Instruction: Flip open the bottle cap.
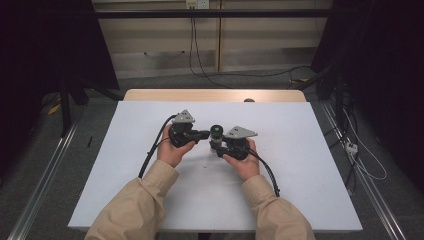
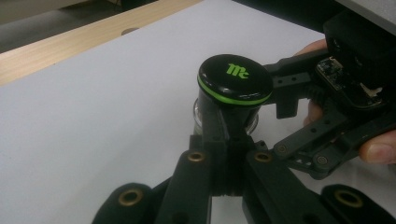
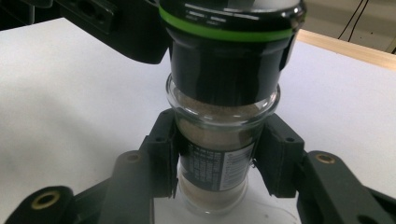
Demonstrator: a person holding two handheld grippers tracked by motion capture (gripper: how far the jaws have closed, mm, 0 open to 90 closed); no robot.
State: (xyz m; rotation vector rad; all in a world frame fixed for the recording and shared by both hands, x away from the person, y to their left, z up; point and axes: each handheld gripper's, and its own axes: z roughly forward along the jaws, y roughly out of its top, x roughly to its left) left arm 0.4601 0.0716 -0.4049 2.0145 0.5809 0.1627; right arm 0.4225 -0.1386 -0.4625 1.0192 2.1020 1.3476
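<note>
Sleeves [image 1: 145, 200] of pale tan cloth enter the high view from the bottom edge, and each hand beyond them holds a gripper over the white table [image 1: 100, 180]. Furthest left sits the left gripper [image 1: 202, 134], its grey plate on top and its black cable [image 1: 150, 157] trailing back beside the forearm; its jaws point across towards the other hand and, in the left gripper view, close on the black cap [image 2: 235, 78] of a small spice jar [image 2: 226, 112], pinching the cap's side just under the green ring. Between the two grippers stands that jar, upright, its cap printed with a green logo and facing up in the high view [image 1: 216, 131]. Lower down, the right gripper [image 3: 219, 158] clasps the clear glass body [image 3: 219, 140], one black jaw pad pressed on each side of the labelled section, with pale brown powder showing inside above and below the label. Right of the jar in the high view lies the right gripper's body [image 1: 239, 145], held in the right hand [image 1: 245, 162], its cable running back along that forearm.
</note>
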